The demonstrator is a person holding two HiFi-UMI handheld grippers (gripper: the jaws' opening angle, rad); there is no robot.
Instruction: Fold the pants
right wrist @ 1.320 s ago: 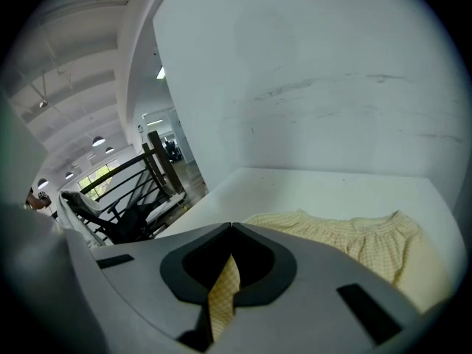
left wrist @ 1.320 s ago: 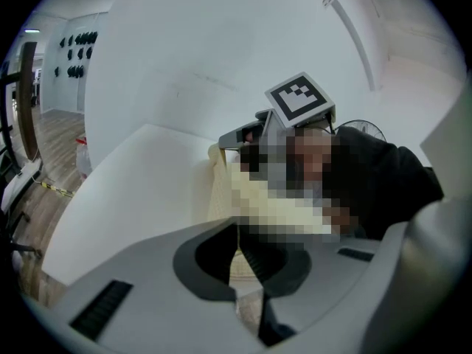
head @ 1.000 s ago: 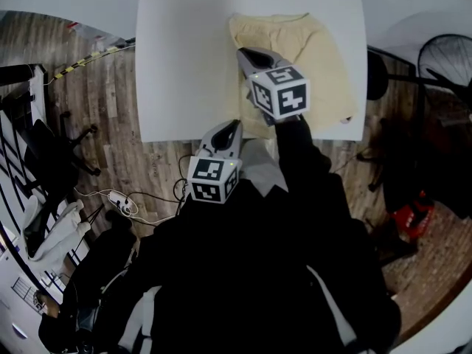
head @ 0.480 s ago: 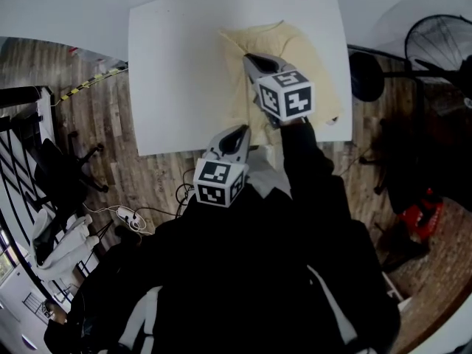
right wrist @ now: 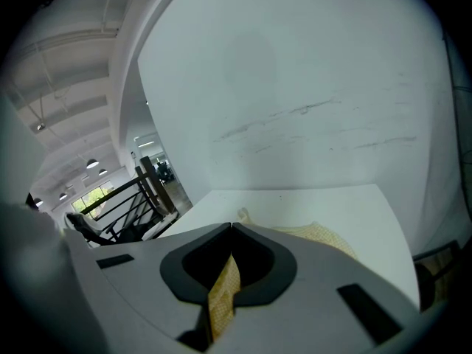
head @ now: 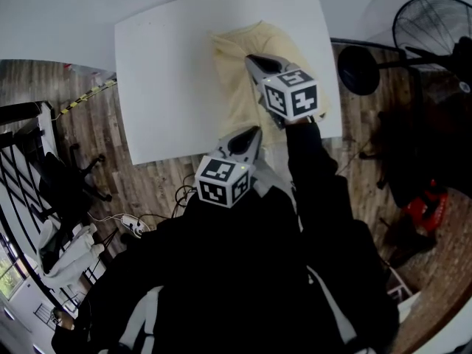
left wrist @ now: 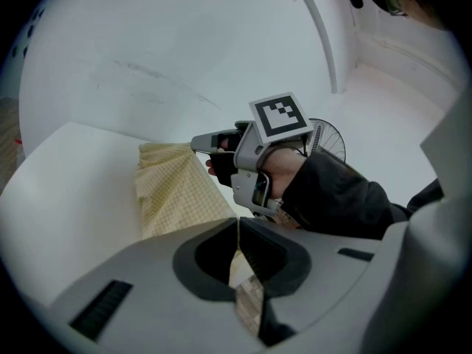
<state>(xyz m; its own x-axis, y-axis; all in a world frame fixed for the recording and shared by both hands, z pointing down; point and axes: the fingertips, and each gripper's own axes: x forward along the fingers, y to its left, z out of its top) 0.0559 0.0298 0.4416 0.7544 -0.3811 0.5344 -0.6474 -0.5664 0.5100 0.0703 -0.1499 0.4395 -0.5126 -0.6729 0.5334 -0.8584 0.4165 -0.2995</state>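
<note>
The pale yellow checked pants (head: 234, 87) lie on the white table (head: 169, 72), toward its right half. My right gripper (head: 251, 59) is over their middle and shut on a fold of the cloth (right wrist: 221, 295), which hangs between its jaws. Near the table's front edge, my left gripper (head: 255, 130) is shut on the near end of the pants (left wrist: 247, 301). In the left gripper view the pants (left wrist: 173, 190) stretch up from the table to the right gripper (left wrist: 200, 144). The far part of the pants (right wrist: 321, 234) rests on the tabletop.
The table stands against a white wall. A black standing fan (head: 431, 28) and a round black base (head: 358, 68) are on the wooden floor to the right. Cables with a power strip (head: 129, 223) and a black railing (head: 29, 153) are at the left.
The pants have been gathered from a wide flat spread into a narrower, lifted shape. Both grippers stay shut on the cloth, and the head view has swung slightly.
</note>
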